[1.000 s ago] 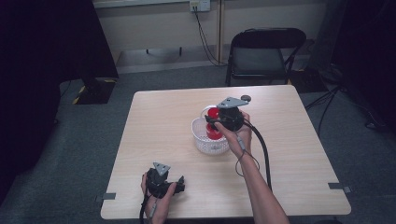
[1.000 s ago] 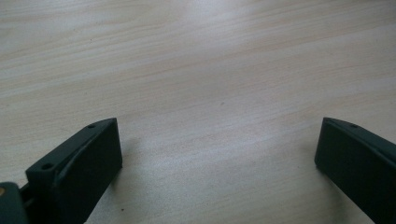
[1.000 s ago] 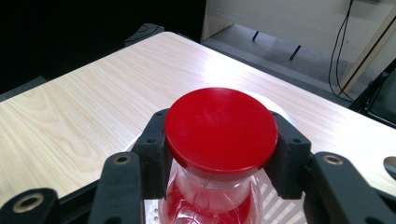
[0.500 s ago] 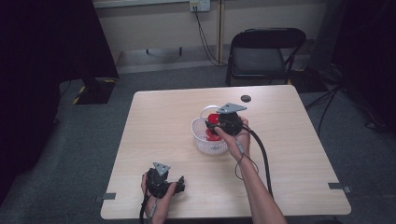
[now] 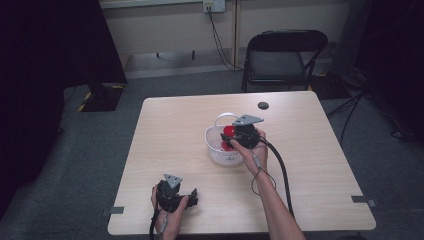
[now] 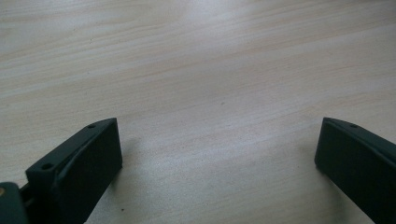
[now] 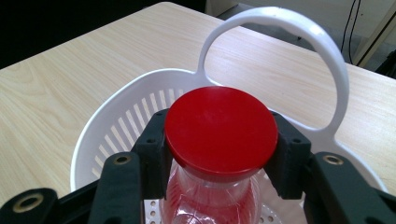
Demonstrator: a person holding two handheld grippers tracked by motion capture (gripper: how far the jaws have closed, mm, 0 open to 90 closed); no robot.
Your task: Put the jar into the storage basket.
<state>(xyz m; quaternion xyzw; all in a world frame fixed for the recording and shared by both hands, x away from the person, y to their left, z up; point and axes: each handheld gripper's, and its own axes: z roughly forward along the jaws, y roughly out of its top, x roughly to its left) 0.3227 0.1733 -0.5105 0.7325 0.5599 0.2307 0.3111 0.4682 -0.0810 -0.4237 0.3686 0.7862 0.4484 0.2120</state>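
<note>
Right gripper (image 7: pixel 219 154): I pinch the red-capped bottle (image 7: pixel 220 130) under its cap, hanging it upright inside the white basket (image 7: pixel 100 135).
Left gripper (image 6: pixel 217 158): mine too, jaws spread, parked on the table (image 6: pixel 210 70).

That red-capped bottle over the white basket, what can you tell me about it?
The bottle looks like clear plastic with red showing through its ribbed body, topped by a wide, flat, smooth red cap. It stands upright, its lower part inside the slotted white basket. The right gripper is shut on it, one black jaw either side just under the cap.
</note>
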